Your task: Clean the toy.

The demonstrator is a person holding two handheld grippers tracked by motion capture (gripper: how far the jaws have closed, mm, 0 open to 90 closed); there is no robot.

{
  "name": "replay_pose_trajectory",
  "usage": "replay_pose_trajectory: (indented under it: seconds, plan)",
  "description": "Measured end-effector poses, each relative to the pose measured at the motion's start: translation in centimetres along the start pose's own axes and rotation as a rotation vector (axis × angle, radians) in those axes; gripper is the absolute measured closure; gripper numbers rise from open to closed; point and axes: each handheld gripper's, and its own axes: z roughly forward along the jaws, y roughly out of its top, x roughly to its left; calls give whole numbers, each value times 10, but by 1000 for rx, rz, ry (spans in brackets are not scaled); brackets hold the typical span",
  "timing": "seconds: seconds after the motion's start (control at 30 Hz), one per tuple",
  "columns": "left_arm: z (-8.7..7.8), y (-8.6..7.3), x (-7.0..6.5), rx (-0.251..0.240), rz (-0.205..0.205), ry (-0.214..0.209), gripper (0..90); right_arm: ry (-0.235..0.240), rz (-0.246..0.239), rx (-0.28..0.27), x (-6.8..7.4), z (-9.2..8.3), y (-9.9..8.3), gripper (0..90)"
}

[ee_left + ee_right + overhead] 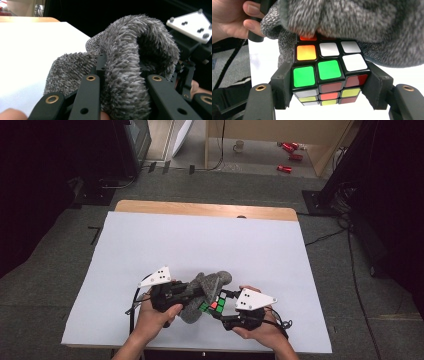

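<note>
A white sheet (200,240) covers the wooden table (205,209), leaving a strip of wood exposed along the far edge. On the floor beyond the table: a white mug (239,145) and several red objects, possibly cans (290,150). Black cables (325,237) run across the grey carpet (45,285).

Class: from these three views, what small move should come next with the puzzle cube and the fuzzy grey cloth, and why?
Probably slide the cube a little deeper into the grey cloth. The right gripper clamps the cube, whose far edge is already under the cloth, which the left gripper pinches and holds up.
</note>
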Motion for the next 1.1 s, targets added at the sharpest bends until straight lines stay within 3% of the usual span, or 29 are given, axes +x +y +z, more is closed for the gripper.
replay_pose_trajectory:
  seconds: [0.13, 0.2, 0.4, 0.43, 0.53, 0.57, 0.63, 0.67, 0.77, 0.87, 0.93, 1.03, 1.1]
  plan:
    - [7, -1, -8, 8, 6, -67, 750, 12, -8, 2, 4, 3, 1, 344]
    - [9, -2, -8, 4, -22, -113, 749, 26, -11, 0, 5, 3, 1, 345]
    - [-5, -1, 9, -30, -68, -38, 752, 21, 3, -20, 0, -4, 2, 345]
    - [-7, 0, 10, -44, -77, -49, 751, 19, 9, -23, -1, -5, 2, 345]
    - [-6, 2, 4, -82, -81, -151, 750, 21, 14, -27, -1, -4, 2, 345]
    - [-3, 1, 1, -73, -63, -148, 749, 25, 17, -26, -1, -3, 2, 345]
    - [1, 0, -2, -31, -24, -90, 749, 31, 12, -24, 1, -2, 2, 345]
    - [1, -1, 0, -29, -28, -65, 750, 35, 13, -25, 1, -3, 2, 345]
    - [-9, -3, 16, -79, -103, -15, 753, 32, 18, -36, -1, -7, 2, 345]
    - [-19, -5, 29, -136, -163, -20, 755, 41, 51, -87, -7, -15, 4, 345]
    - [-19, -8, 31, -153, -176, -40, 755, 46, 74, -122, -11, -21, 6, 345]
    - [-10, -11, 26, -121, -150, -90, 752, 52, 94, -155, -13, -25, 8, 345]
    - [-1, -14, 23, -65, -120, -70, 750, 48, 91, -158, -13, -26, 9, 345]
